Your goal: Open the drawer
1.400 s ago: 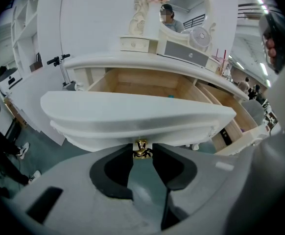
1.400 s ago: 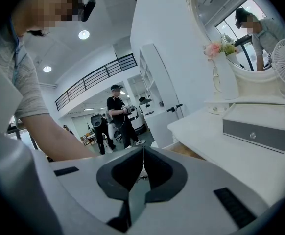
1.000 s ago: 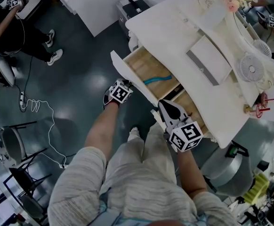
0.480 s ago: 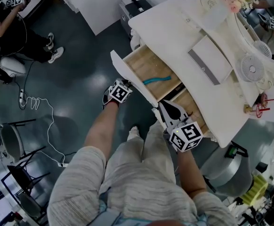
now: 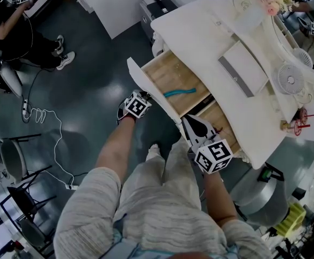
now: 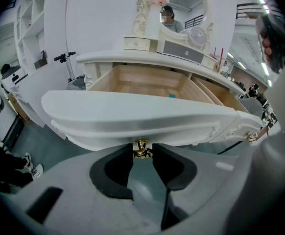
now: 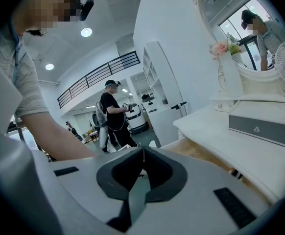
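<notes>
Left hand-held gripper (image 6: 142,154) clamped on gold knob (image 6: 142,148), drawer (image 6: 132,112) open

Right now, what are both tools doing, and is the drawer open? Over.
Left tool shut on brass knob. Right tool shut, empty. Drawer pulled well out. Nothing seen blocking it.

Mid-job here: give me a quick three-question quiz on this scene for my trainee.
1. True or false: the drawer is fully shut.
2. The left gripper is closed on: A) the gold knob; B) a cup; C) nothing.
3. Fill in: the right gripper holds nothing, and its jaws are ____.
Key: 1 false, it is pulled out; 2 A; 3 together.
</notes>
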Demonstrator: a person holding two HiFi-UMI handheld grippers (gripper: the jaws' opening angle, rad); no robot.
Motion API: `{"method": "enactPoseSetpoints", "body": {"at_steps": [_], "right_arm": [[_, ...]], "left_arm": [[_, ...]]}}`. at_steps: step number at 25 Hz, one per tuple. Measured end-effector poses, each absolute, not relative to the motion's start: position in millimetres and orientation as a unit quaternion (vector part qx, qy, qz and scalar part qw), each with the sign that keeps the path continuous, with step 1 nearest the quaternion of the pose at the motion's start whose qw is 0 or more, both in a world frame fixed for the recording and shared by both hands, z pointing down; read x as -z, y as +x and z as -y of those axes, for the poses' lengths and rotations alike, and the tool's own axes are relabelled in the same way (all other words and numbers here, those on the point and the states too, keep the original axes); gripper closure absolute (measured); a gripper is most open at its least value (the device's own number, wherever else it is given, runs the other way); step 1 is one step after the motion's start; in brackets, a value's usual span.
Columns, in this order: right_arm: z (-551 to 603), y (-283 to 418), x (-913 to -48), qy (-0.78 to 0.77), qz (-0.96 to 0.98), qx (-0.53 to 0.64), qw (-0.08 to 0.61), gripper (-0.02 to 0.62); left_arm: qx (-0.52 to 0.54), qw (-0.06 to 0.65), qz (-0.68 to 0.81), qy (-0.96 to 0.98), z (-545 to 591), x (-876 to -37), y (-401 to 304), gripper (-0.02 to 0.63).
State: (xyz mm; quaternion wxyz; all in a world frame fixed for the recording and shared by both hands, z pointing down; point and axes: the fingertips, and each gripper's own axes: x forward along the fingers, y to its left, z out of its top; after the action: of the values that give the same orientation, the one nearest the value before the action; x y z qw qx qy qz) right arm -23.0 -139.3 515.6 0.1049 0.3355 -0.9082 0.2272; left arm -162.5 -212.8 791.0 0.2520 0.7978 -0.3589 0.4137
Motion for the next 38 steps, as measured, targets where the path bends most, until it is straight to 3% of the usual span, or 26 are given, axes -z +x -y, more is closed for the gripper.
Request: {"method": "enactPoseSetpoints", "body": {"at_steps": [29,33,35,38], "right_arm": [[132,-29,-510,0.335,0.909,-0.221,0.115,0.585],[132,-25,-505,0.339,0.908,-0.217,0.114,0.584],[132,-24,-503,0.34,0.908,-0.215,0.113,0.585],[131,-23,-498,0.341,0.909,-0.212,0.111,0.584]], "left_arm": [[-0.425,0.264,0.363,0.786,203,-796,-166,0.474],[-0.423,0.299,0.37,0.771,191,-799,-173,0.474],[-0.438,0.313,0.363,0.761,179,-804,-178,0.546],[-0.453,0.301,0.355,0.76,163,-801,-184,0.565]]}}
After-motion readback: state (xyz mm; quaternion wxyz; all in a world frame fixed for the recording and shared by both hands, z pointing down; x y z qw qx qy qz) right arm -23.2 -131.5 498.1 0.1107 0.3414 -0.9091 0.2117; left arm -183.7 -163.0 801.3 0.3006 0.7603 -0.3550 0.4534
